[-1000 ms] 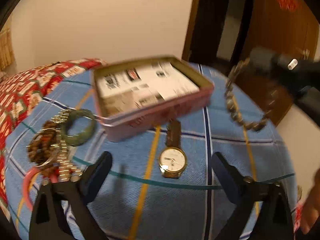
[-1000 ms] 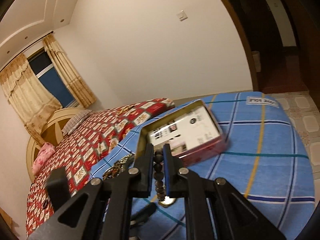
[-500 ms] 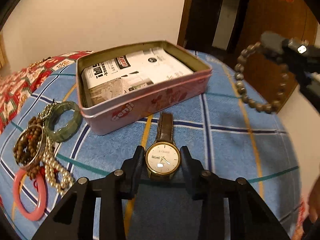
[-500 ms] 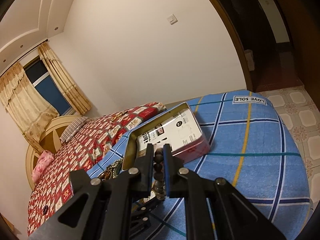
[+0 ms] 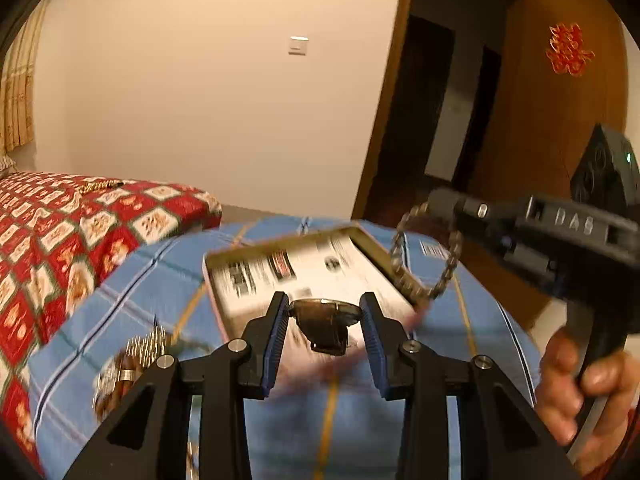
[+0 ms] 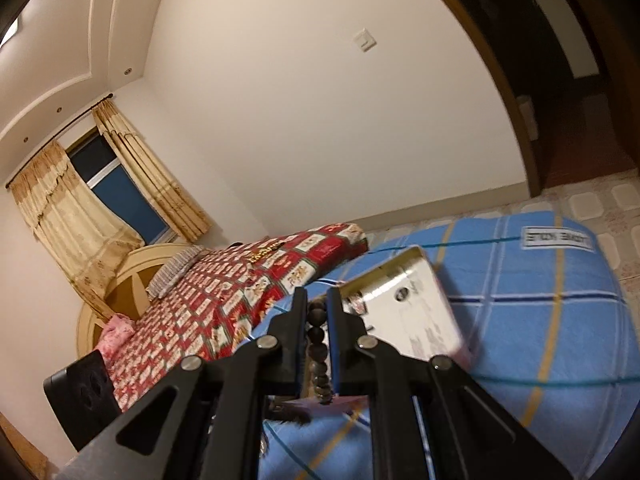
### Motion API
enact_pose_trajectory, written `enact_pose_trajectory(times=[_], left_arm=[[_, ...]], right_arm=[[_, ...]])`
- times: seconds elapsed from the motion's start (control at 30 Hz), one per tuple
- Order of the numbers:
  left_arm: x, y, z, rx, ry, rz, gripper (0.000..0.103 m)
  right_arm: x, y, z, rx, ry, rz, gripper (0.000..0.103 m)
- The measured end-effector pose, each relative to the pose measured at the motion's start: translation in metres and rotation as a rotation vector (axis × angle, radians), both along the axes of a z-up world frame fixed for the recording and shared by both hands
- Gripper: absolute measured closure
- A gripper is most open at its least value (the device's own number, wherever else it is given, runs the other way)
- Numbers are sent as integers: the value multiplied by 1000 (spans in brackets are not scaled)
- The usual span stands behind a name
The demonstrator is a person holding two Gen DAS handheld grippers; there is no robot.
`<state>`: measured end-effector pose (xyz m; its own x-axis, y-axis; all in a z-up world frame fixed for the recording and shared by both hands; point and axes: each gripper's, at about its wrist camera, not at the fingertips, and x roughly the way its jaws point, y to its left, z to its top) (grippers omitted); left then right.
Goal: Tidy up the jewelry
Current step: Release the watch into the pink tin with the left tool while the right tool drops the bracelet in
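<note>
My left gripper [image 5: 323, 307] is shut on a gold wristwatch [image 5: 325, 315] with a brown strap, held up in the air in front of the open pink tin [image 5: 256, 257]. The tin is lined with printed paper and sits on the blue plaid cloth [image 5: 160, 280]. My right gripper [image 6: 318, 312] is shut on a dark bead bracelet [image 6: 316, 336]. In the left wrist view that bracelet [image 5: 424, 264] hangs as a loop from the right gripper [image 5: 436, 206] over the tin's right edge. The tin [image 6: 412, 312] lies just beyond the right fingertips.
A blurred heap of beads and a gold band [image 5: 128, 364] lies on the cloth at the left. A bed with a red patterned cover [image 5: 60, 224] adjoins on the left. A person's hand [image 5: 576, 392] grips the right tool. A wooden door [image 5: 560, 120] stands at the right.
The left gripper closed on the watch where it lay, then lifted it off the cloth toward the tin. The right gripper carried the bead bracelet closer, over the tin's right edge.
</note>
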<state>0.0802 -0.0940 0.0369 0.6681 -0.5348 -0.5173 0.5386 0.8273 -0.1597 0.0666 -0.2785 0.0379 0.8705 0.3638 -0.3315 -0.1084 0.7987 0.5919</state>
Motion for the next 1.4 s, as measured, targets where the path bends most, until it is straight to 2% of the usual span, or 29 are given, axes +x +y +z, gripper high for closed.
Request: enact_pose_trajectory(times=[0.1, 0.23, 0.33, 0.4, 0.43, 0.47, 0.5, 0.53, 0.67, 0.77, 0.87, 1.0, 1.07, 1.13, 1.4], left_arm=[[28, -9, -1, -24, -19, 20, 66], [63, -19, -8, -49, -43, 46, 66], [85, -24, -25, -40, 10, 68, 65], [91, -23, -40, -12, 74, 85, 64], [93, -22, -43, -5, 101, 81, 57], [92, -21, -48, 8, 140, 75, 41], [92, -22, -48, 18, 167, 74, 34], [88, -21, -49, 24, 182, 72, 27], [69, -18, -44, 89, 145, 82, 27], [47, -8, -39, 137, 92, 97, 27], [29, 4, -37, 149, 64, 109, 27], [1, 22, -40, 110, 54, 125, 27], [-8, 24, -45, 115, 52, 125, 27], [-19, 25, -51, 144, 45, 139, 27], [-47, 33, -53, 146, 45, 129, 27]], right_arm=[[24, 0, -8, 3, 15, -11, 90], [58, -6, -31, 70, 61, -19, 90], [78, -7, -46, 85, 87, -15, 90], [84, -7, -54, 84, 112, -13, 90], [87, -7, -59, 77, 127, -11, 90], [87, -7, -63, 63, 142, -11, 90], [89, -8, -65, 50, 153, -16, 86], [87, -8, -66, 26, 169, -34, 86], [81, -10, -61, -27, 171, -64, 83], [64, -10, -50, -118, 150, -135, 83], [42, -13, -46, -137, 125, -185, 81], [4, -4, -50, -166, 122, -244, 70], [-6, 1, -51, -170, 125, -258, 63], [-18, 8, -53, -169, 126, -272, 44], [-39, 41, -53, -305, 112, -278, 41]])
